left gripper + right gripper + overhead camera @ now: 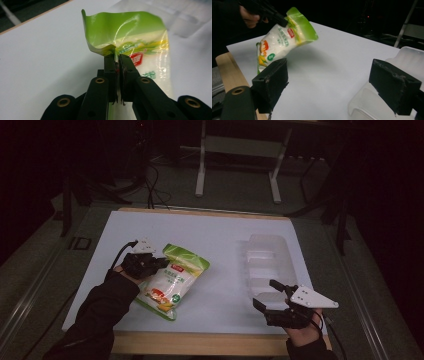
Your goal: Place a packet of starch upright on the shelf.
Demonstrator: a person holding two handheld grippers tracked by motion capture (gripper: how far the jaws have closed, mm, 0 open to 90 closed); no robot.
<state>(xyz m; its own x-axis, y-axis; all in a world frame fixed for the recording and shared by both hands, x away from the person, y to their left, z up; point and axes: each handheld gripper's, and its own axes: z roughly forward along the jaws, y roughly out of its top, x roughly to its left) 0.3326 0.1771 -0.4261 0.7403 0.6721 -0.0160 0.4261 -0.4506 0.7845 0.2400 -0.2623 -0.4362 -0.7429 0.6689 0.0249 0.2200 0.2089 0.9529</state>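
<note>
A green-topped white food pouch [170,281] hangs tilted over the white table's left half, its lower end near the surface. My left gripper [161,262] is shut on the pouch's side edge just below the green top [117,53]; the pouch [140,50] bends where the jaws pinch it. From the right gripper view the pouch [282,40] hangs lifted at the upper left. My right gripper [266,294] stands open at the near right, its jaws wide apart, one black pad [395,85] over the near end of a clear plastic tray [267,260].
The white table top [220,240] has a wooden front edge [200,342]. The clear tray [412,57] lies lengthwise on the right half. A white table frame [237,150] and cables stand on the dark floor beyond the far edge.
</note>
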